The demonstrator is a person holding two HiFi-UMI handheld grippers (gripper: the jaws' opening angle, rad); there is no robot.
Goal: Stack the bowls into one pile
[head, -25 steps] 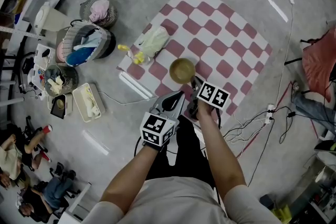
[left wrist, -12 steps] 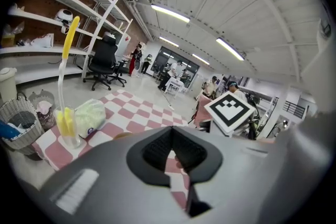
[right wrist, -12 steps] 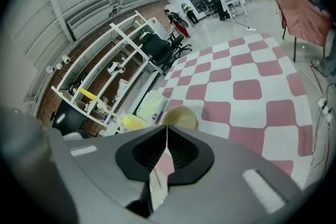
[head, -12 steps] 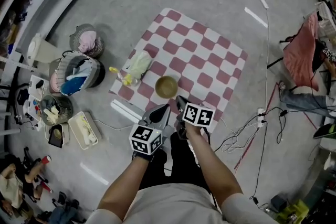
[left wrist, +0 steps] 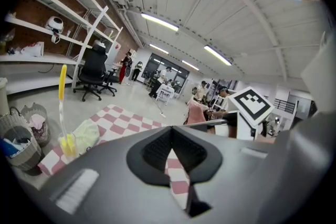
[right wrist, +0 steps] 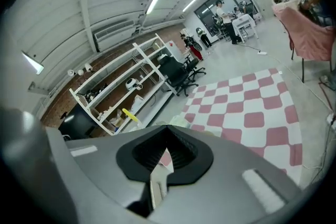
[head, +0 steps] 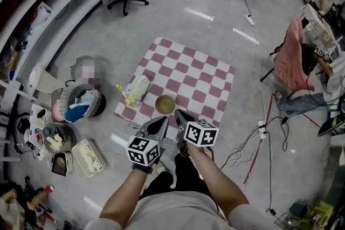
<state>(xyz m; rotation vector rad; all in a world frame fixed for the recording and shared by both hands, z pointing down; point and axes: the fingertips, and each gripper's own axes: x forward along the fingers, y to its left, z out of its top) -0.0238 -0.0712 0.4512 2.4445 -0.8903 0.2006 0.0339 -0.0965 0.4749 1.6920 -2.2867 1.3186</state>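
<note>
In the head view a checked mat (head: 205,75) lay on the floor with one brownish bowl (head: 165,103) standing upright on it, close to the middle of the mat's near edge. From that height I could not tell whether more bowls were nested inside it. A pale bag (head: 137,86) lay just beside it toward the mat's left corner. The left gripper (head: 157,126) and right gripper (head: 180,118) were held side by side over the near edge, well above the bowl and touching nothing. In the left gripper view the left gripper (left wrist: 171,139) had its jaws pressed together with nothing between them. Only a sliver of mat (left wrist: 123,115) showed through the slit, and the bowl was hidden behind the jaws. In the right gripper view the right gripper (right wrist: 167,149) was likewise clenched and empty, with the mat (right wrist: 252,107) beyond and no bowl in sight. The bowl looked stiff and fairly light, with a smooth wall that could slip. The rim seemed the place to take it, one jaw inside and one outside, and it would probably need setting down gently.
</note>
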